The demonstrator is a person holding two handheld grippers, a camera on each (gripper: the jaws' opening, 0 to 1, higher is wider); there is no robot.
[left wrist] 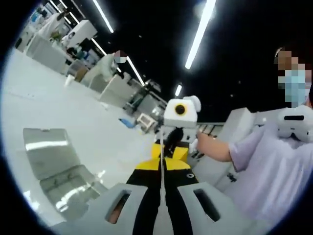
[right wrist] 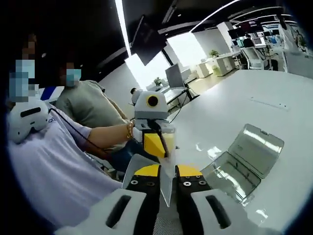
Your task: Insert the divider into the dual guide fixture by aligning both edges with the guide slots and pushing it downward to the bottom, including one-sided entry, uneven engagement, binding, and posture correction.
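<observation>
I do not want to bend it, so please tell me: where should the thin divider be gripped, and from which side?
Take the divider at its two opposite ends, one tool from each end, jaws closing on the flat faces. It is a thin sheet, as held now between left tool and right tool; this probably stops twisting.
</observation>
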